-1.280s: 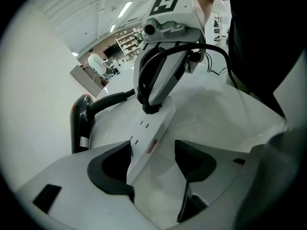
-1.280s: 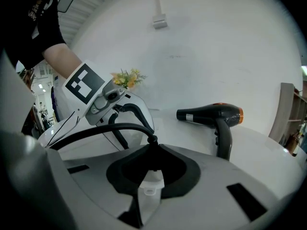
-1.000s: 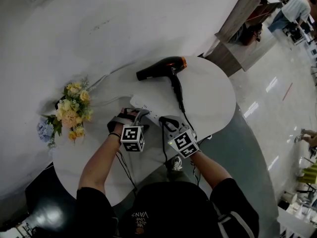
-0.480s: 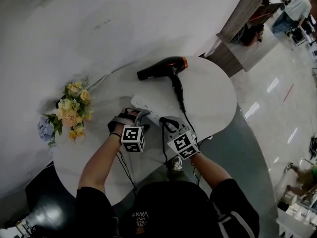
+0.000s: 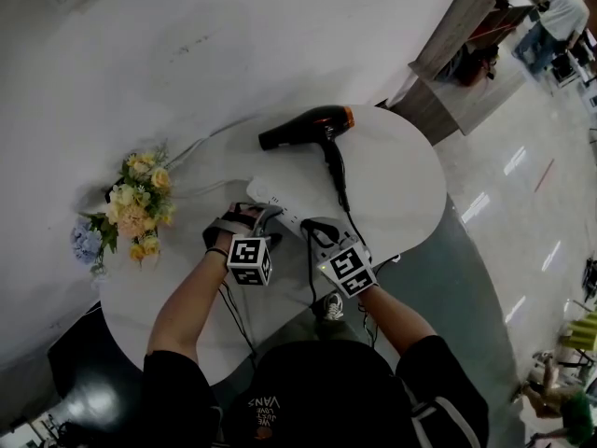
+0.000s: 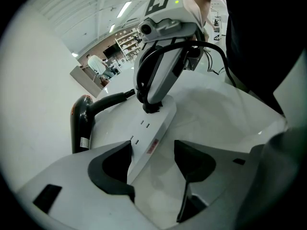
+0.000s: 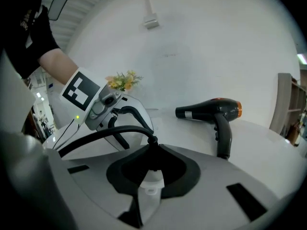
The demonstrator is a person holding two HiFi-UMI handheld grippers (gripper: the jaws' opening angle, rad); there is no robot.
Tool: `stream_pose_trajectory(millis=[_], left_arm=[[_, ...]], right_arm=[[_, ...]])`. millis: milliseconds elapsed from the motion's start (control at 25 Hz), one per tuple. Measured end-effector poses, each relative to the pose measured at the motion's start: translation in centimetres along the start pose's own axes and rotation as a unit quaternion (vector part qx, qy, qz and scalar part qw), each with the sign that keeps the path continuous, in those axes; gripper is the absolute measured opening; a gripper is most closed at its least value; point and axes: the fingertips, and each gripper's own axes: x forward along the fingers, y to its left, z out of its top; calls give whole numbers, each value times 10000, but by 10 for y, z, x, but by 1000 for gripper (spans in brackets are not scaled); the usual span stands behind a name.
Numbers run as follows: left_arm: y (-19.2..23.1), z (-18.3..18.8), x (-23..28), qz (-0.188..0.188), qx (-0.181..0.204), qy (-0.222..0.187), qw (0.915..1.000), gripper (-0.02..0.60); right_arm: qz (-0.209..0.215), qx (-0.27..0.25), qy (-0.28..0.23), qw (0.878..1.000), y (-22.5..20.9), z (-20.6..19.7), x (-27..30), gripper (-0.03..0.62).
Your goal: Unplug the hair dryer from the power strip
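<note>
Head view: round white table point(image 5: 410, 185), a bunch of flowers point(image 5: 135, 208) at its left edge.

Next along is my left gripper point(image 6: 152, 151). Its jaws are apart and straddle the near end of the power strip point(image 6: 152, 128). The left pad looks to touch the strip's edge and the right pad is clear, so there's no grip there.

The strip is a long white bar lying flat mid-table, sockets up, running rightward to the plug point(image 6: 151, 105). That's a small black plug, seated in a socket at the strip's other end.

My right gripper point(image 7: 151, 163) is clamped on the plug, w/ the black cord point(image 5: 338, 180) coming out from btwn the pads.

Further right and back lies the hair dryer point(image 5: 303, 126), on its side near the table's far edge. It's black w/ an orange ring at the rear, well apart from both grippers.

Handling, my guess:
- The plug is hard plastic, stiff, prob. snug in its socket.
- Hold is right where it is, on the plug body, not the cord, which is soft and would just flex.
- The strip looks light, so it'll likely lift w/ the plug unless my left end pins it down.
- Pull straight out along the pins, no twisting.
</note>
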Motion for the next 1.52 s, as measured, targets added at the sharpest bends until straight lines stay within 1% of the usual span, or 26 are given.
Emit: stream_pose_trajectory(millis=[160,440,520,600,720,760,800,840,920,960,1000,1120,1160,1280,1440,1520], left_arm=[[1,-1,1,31,11,3,10000,293],[-2,-1,0,-26,-61,-58,10000,293],[-2,-1,0,-17,-65,-66,10000,293],[-2,-1,0,-18,-64,-70,10000,291],[-2,0,0,2,-54,-89,9999,291],[-2,-1,0,22,-49,-93,9999,290],[-2,-1,0,44,-40,-91,9999,288],[-1,-2,0,62,-28,-87,9999,288],[-1,-2,0,75,-17,-75,9999,288],[-1,-2,0,76,-17,-72,9999,287],[-1,-2,0,77,-17,-74,9999,287],[-1,-1,0,78,-4,-74,9999,287],[-2,-1,0,72,-2,-74,9999,287],[-3,-2,0,58,-19,-70,10000,285],[-4,0,-1,32,-48,-84,9999,284],[-4,-1,-1,39,-43,-86,9999,284]], right_arm=[[-96,-368,66,9993,2,-1,1,69],[-212,-965,127,9950,6,2,1,69],[-230,-1041,140,9942,6,2,1,69],[-187,-784,109,9967,5,1,1,69],[-82,-69,15,9999,2,-1,0,69],[-71,30,-1,10000,2,-1,0,69],[-83,-10,7,10000,2,0,0,69],[-119,-183,43,9998,3,0,0,69],[-218,-721,151,9970,6,2,0,69],[-253,-883,188,9956,8,2,0,69],[-262,-882,196,9956,8,1,0,69],[-179,-275,101,9994,4,-2,0,69],[-163,-167,77,9997,4,-2,0,69],[-173,-244,80,9995,5,-1,0,69],[-91,183,-15,9998,3,0,-1,69],[-85,219,-22,9997,3,0,-1,69]])
